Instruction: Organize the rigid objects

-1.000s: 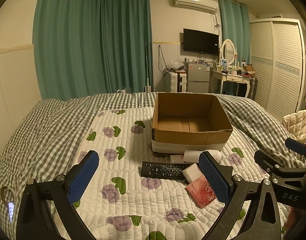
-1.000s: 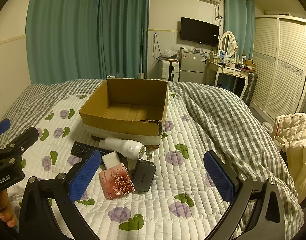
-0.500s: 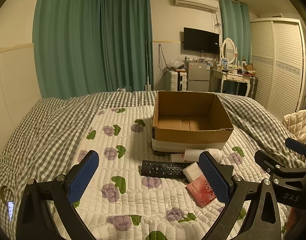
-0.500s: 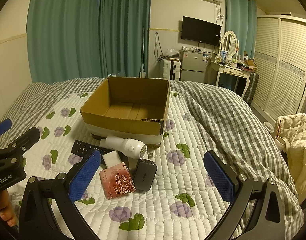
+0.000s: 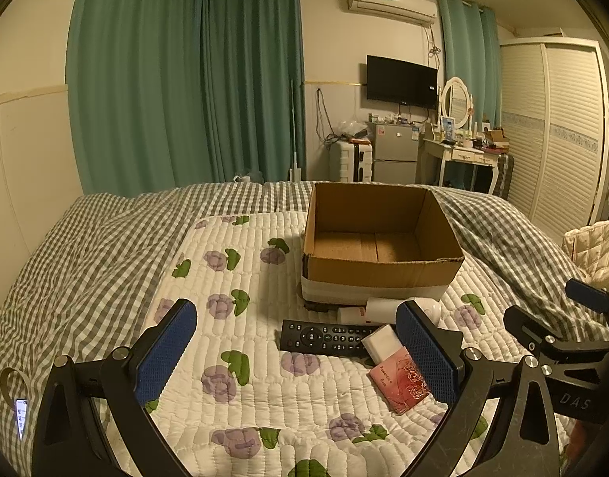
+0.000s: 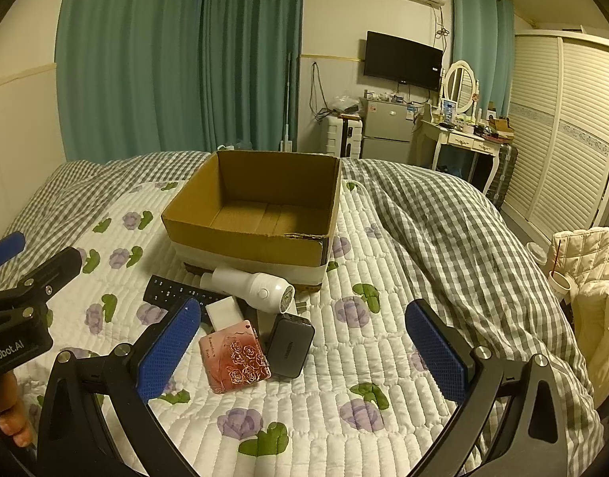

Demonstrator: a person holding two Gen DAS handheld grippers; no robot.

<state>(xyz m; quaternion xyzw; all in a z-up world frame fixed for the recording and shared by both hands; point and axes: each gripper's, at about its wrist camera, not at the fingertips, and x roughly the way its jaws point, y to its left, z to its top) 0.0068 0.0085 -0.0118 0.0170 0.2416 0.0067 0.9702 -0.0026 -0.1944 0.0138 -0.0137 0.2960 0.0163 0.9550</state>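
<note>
Both claws stood wide apart and empty: left gripper (image 5: 294, 351), right gripper (image 6: 300, 353), each hovering above the quilt (image 6: 356, 361) at the near edge of the bed.

Cardboard box (image 6: 260, 214) sat open and bare inside, just beyond the clutter. Items lay clustered against its near wall:
- black remote (image 5: 324, 337), leftmost
- white block (image 6: 224, 311), touching the remote
- white cylindrical device (image 6: 253, 288), on its side along the box wall
- red rose-patterned case (image 6: 235, 356), nearest
- dark charger (image 6: 290, 345), right of the case and touching it

Judgement: nothing packed yet; first pick pending. Advice: take an outer piece first (charger or remote), close across its narrow sides, and lift straight up so neighbours are not dragged.
</note>
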